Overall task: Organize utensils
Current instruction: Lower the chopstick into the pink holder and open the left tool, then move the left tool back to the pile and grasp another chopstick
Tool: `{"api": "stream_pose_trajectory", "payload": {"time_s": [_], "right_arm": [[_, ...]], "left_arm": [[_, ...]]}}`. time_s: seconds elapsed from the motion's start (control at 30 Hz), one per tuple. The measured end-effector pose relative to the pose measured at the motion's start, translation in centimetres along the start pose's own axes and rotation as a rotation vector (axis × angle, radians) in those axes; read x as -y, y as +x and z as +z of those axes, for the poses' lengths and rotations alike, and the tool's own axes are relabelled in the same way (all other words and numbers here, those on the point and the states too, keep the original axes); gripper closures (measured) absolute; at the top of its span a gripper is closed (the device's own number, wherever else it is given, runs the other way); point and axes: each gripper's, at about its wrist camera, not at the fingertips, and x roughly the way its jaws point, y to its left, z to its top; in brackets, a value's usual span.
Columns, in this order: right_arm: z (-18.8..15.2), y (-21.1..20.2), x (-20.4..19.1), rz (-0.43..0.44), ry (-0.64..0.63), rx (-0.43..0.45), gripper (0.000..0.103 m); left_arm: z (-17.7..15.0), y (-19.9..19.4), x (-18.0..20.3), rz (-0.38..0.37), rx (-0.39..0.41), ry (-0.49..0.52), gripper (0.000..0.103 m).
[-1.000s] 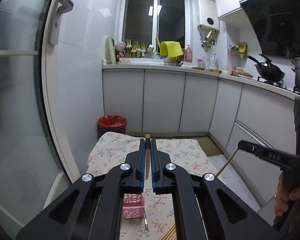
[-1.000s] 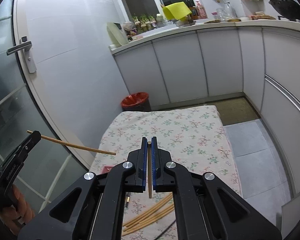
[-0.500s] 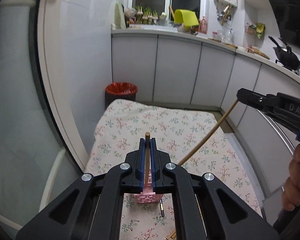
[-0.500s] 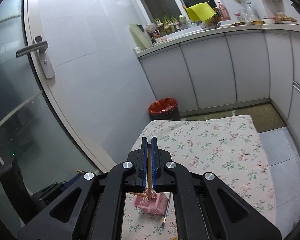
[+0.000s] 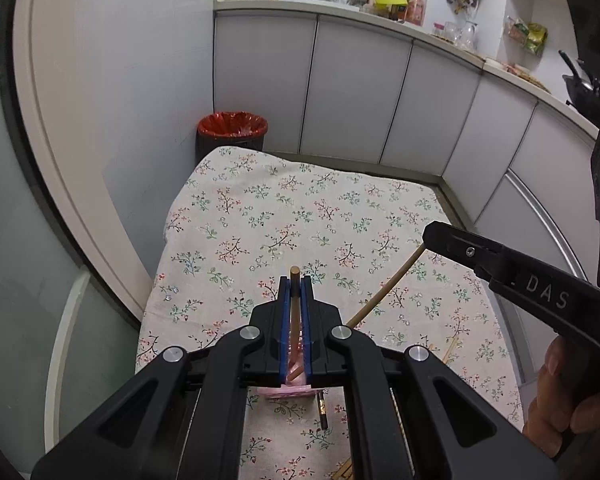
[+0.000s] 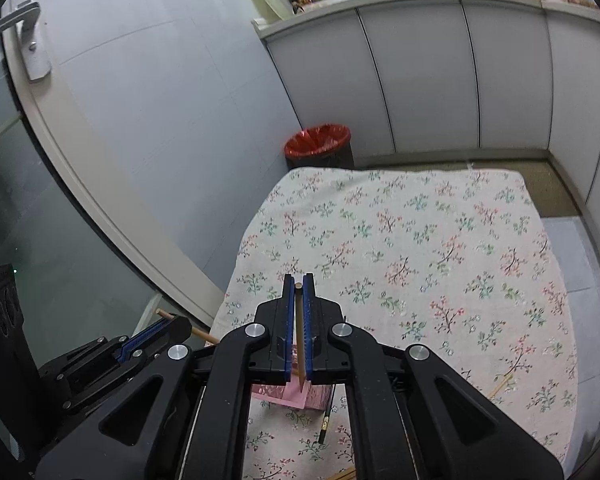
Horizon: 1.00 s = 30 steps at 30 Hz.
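- A wooden chopstick (image 5: 295, 312) is clamped between the blue pads of the left tool (image 5: 295, 284); its butt end stands just past the fingertips and its shaft runs down toward the pink basket (image 5: 288, 390).
- A second, paler chopstick (image 6: 299, 328) is clamped in the right tool (image 6: 299, 280), with its tip lowered at the pink basket's (image 6: 296, 394) rim, seen at 6 o'clock in the right wrist view.
- The step in hand is judged to be the placing of both held chopsticks into the basket, which sits on the floral-clothed worktop (image 5: 300, 216) near its front edge.
- In the left wrist view the right tool (image 5: 430, 236) is seen at 3 o'clock, its chopstick (image 5: 384, 288) slanting down toward the basket; in the right wrist view the left tool (image 6: 172, 322) is seen at 8 o'clock.
- The next move is judged to call for both tips being steered inside the basket walls before the pads are parted, one stick at a time so that they do not cross.
- What the basket already contains cannot be told, since it is mostly hidden behind the tools.
- A dark chopstick (image 5: 323, 410) lies on the cloth just beside the basket at 5 o'clock, and further pale chopsticks (image 6: 500, 386) lie on the cloth to the right, not yet gathered.
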Motion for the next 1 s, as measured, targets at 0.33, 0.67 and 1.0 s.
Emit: {"api": "stream_pose_trajectory", "payload": {"time_s": [0.33, 0.67, 1.0], "right_arm": [[-0.2, 1.6, 1.6, 0.019, 0.051, -0.029, 0.071], [-0.8, -3.8, 3.8, -0.007, 0.062, 0.027, 0.050], [-5.1, -5.7, 10.1, -0.145, 0.115, -0.069, 0.026]], "left_arm": [[0.3, -0.5, -1.3, -0.036, 0.096, -0.093, 0.068], [-1.6, -2.4, -0.5, -0.039, 0.046, -0.078, 0.028], [-5.3, -1.6, 3.0, -0.059, -0.051, -0.002, 0.012]]}}
